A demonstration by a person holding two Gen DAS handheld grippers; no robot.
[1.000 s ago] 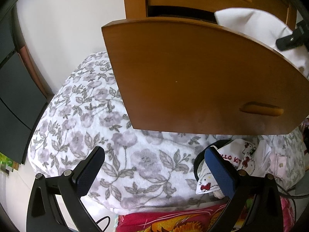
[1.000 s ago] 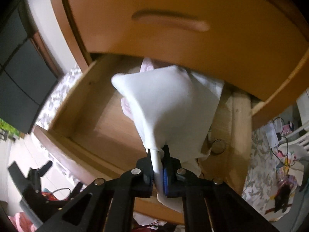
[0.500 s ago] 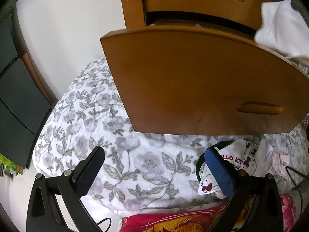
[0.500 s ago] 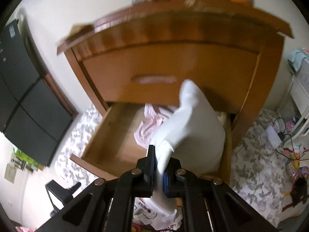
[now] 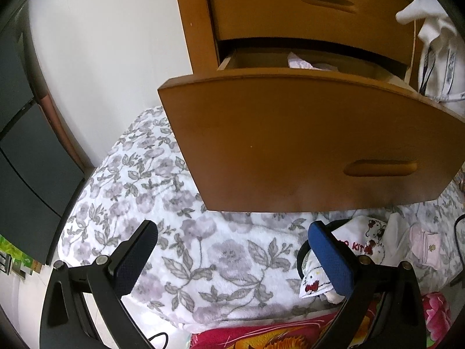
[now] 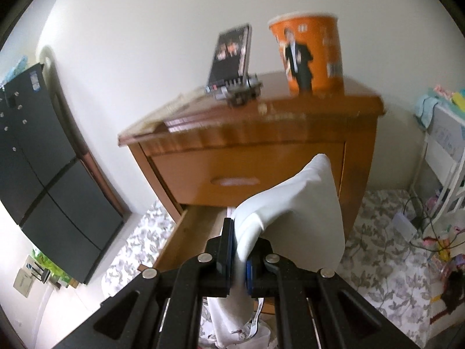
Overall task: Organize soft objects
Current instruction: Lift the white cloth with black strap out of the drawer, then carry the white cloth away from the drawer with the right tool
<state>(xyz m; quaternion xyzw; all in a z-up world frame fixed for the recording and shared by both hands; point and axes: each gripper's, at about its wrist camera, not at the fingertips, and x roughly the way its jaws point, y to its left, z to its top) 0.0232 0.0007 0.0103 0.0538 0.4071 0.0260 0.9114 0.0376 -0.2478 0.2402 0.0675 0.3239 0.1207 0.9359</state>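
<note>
1. The right gripper point(image 6: 239, 250) is clamped on a white cloth point(image 6: 293, 212); a fold of it is pinched between the blue pads, with the rest billowing up and to the right of the fingers and a tail hanging below them.
2. The cloth hangs in front of the wooden nightstand point(image 6: 261, 157), over its pulled-out lower drawer point(image 6: 189, 232).
3. From the left wrist view, the same white cloth point(image 5: 436, 46) shows at the upper right edge, above the drawer front point(image 5: 305, 145)'s right end.
4. The left gripper point(image 5: 232, 250) stands wide apart with nothing between its pads, over a floral blanket point(image 5: 162, 209).
5. A Hello Kitty cloth point(image 5: 357, 244) lies just behind the left gripper's right finger, on the blanket below the drawer front.
6. A pale pink cloth point(image 5: 299, 63) lies inside the drawer.
</note>
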